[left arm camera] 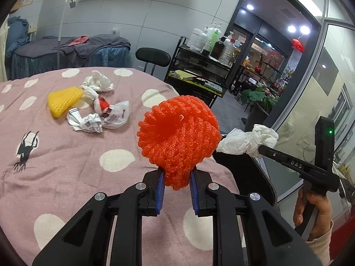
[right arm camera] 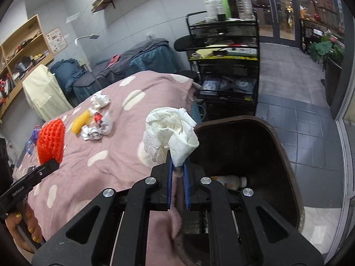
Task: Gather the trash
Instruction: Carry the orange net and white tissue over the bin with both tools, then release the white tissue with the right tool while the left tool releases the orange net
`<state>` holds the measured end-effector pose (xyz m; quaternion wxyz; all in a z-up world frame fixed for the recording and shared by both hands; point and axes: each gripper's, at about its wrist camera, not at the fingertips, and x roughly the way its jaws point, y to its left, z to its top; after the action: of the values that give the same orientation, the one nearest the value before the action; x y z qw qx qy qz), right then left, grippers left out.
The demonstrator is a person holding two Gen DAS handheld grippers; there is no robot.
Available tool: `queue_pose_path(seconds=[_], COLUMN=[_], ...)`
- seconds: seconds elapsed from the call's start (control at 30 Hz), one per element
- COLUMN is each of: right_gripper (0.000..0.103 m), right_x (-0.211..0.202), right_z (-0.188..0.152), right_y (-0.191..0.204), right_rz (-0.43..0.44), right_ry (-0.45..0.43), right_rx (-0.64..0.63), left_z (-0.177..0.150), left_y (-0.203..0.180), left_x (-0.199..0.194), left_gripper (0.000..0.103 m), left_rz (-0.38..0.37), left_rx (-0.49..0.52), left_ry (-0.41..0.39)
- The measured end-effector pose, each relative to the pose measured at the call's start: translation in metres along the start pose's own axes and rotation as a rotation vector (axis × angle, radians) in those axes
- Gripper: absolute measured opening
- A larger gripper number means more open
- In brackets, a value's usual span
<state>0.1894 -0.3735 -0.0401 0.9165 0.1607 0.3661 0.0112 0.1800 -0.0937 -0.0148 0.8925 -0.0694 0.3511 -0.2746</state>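
Note:
My left gripper [left arm camera: 177, 179] is shut on a red foam fruit net [left arm camera: 178, 137], held above the pink spotted bedspread [left arm camera: 66, 155]. My right gripper [right arm camera: 177, 173] is shut on a crumpled white tissue [right arm camera: 170, 133], held over the edge of a dark trash bin [right arm camera: 286, 155] beside the bed. In the left wrist view the right gripper [left arm camera: 259, 148] holds the tissue [left arm camera: 248, 141] to the right of the net. On the bed lie a yellow foam net [left arm camera: 63, 99], a white tissue wad [left arm camera: 98, 82] and crumpled wrappers [left arm camera: 102, 117].
A white bottle [right arm camera: 230, 180] lies inside the bin. A black trolley [right arm camera: 226, 51] with bottles stands past the bed's foot, with a black chair [left arm camera: 153, 56] beside it. Another covered bed [left arm camera: 66, 51] stands behind. Tiled floor [right arm camera: 299, 84] lies to the right.

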Motion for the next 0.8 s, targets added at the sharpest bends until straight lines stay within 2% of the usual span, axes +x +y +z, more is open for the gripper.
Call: queue_pose_path(seconds=[0.33,0.63,0.7,0.73,0.77,0.8], right_gripper=[0.01,0.01,0.015,0.029,0.055,0.067], right_x=[0.009,0.041,0.048,0.049,0.05,0.05], right_z=[-0.02,-0.05,-0.057,-0.059,-0.062,-0.064], right_y=[-0.061,-0.091,-0.097,-0.096,-0.096,-0.096], right_rz=[-0.146,-0.22,-0.197,-0.191,-0.192,-0.2], right_ry=[0.045,0.135,0.154,0.155,0.155,0.147], right_rx=[0.08,0.11,0.14,0.145,0.147,0.148], left_z=[0.002,-0.002,-0.004,-0.005,-0.006,-0.007], left_y=[-0.036,-0.067,-0.072,-0.076,-0.078,-0.08], left_x=[0.014,0.03,0.033,0.035,0.036,0.038], left_gripper=[0.019,0.019,0.019,0.019,0.019,0.019], left_rz=[-0.069,-0.119,-0.128,-0.132,-0.137,-0.142], left_rx=[0.043,0.079,0.086,0.09,0.093,0.094], left_ry=[0.019,0.05,0.056,0.061,0.065,0.07])
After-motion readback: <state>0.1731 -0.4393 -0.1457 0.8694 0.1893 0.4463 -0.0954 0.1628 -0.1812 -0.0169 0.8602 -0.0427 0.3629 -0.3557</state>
